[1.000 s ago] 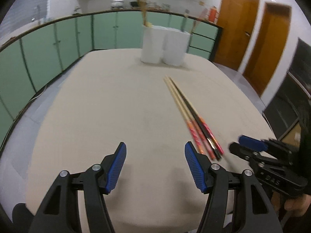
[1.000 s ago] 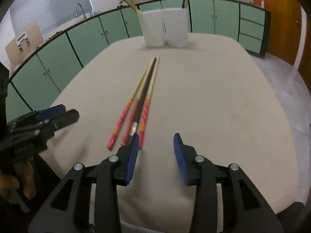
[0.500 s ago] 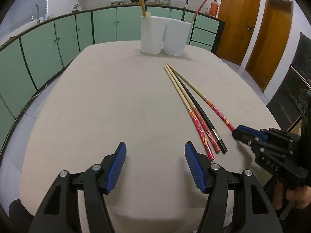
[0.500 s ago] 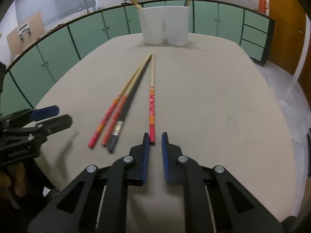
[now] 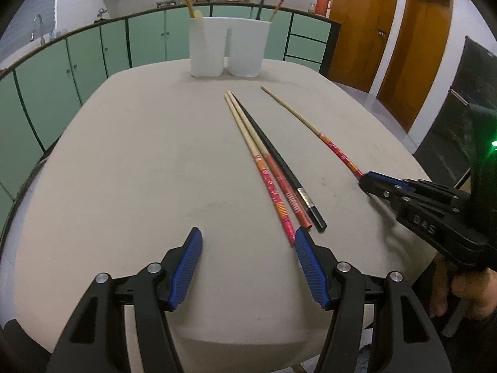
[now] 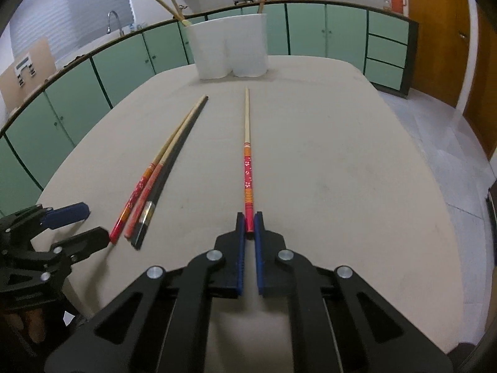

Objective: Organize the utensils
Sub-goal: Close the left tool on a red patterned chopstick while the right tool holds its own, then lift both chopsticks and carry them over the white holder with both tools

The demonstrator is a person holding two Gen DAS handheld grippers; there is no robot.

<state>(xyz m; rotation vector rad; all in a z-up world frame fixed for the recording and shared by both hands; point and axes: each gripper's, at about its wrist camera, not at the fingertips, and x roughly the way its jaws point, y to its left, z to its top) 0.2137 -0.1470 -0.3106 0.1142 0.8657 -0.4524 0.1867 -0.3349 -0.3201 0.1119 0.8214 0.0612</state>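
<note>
My right gripper (image 6: 249, 222) is shut on the red end of a red-and-wood chopstick (image 6: 247, 155), which points away toward the white utensil holder (image 6: 231, 46). The same chopstick (image 5: 313, 129) and right gripper (image 5: 368, 183) show in the left wrist view. Three more chopsticks (image 5: 267, 168), two red-and-wood and one black, lie side by side on the table; they also show in the right wrist view (image 6: 161, 171). My left gripper (image 5: 248, 261) is open and empty just in front of their near ends. The holder (image 5: 230, 49) has chopsticks standing in both cups.
The beige table (image 5: 124, 161) has rounded corners. Green cabinets (image 5: 93, 56) run along the back wall under a counter. Wooden doors (image 5: 388, 31) are at the right.
My right gripper has shut on one red-and-wood chopstick and pulled it to the right, away from the other three. My left gripper stayed open and came lower over the table.
</note>
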